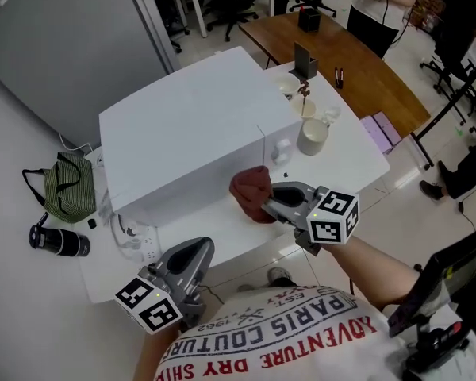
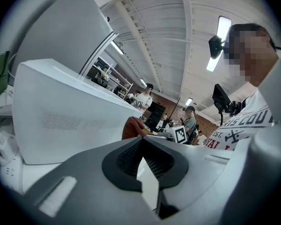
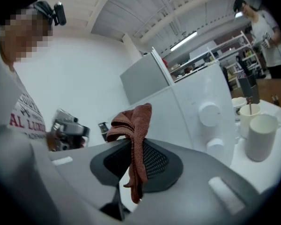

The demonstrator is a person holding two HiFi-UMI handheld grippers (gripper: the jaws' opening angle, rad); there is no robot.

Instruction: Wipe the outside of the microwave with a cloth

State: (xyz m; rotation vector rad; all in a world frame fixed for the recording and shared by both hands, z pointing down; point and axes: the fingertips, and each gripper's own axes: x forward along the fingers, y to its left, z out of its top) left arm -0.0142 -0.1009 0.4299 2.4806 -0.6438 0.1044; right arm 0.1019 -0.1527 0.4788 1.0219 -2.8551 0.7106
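We hold the right gripper (image 1: 268,205) forward, clamped on the cloth (image 1: 249,189) at the microwave (image 1: 190,129) front (left gripper (image 1: 197,251) low, jaws together).

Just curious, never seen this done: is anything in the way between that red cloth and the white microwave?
Nothing visible. The cloth, clamped in the right hand-held gripper, hangs close to the microwave front; the cups stand off to the side.
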